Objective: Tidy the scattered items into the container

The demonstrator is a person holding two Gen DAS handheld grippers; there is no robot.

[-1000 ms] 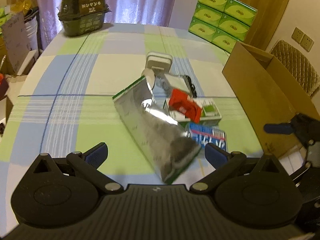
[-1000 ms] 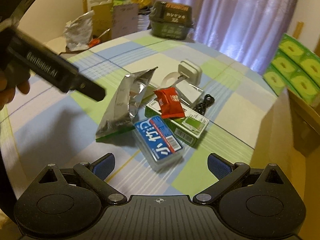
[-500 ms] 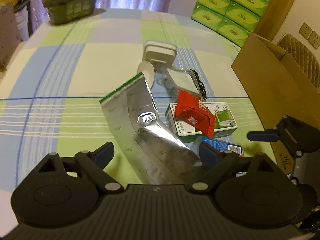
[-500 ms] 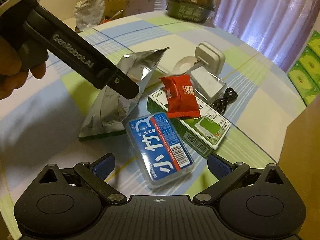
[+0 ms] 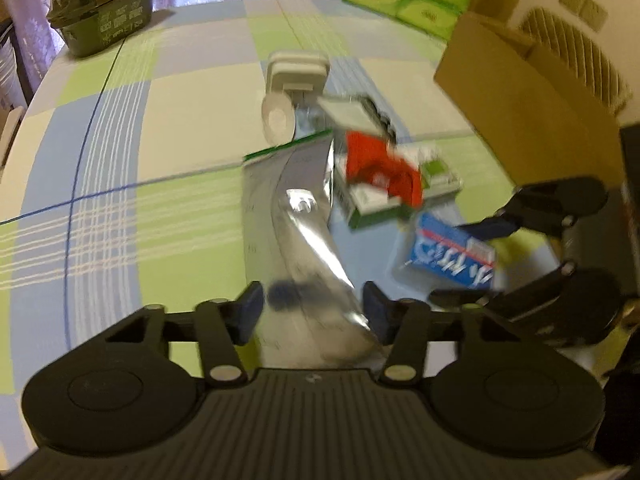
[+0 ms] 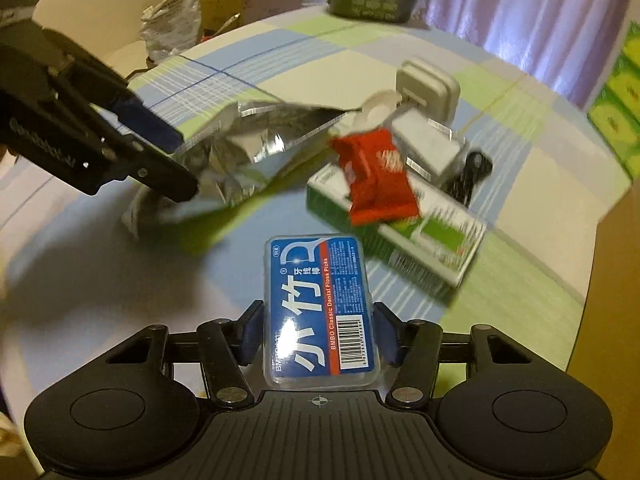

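Got my right tool [image 6: 318, 332] clamped on the floss box [image 6: 320, 308] and left tool [image 5: 312, 312] straddling the foil bag [image 5: 304, 248], jaws unclosed, so next it's over to the cardboard box [image 5: 528, 92] at the tabletop's right edge.

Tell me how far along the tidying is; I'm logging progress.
Nothing visibly boxed yet. In hand: right gripper around the blue floss box, left gripper around the foil bag. Left: red packet, green box, white charger.
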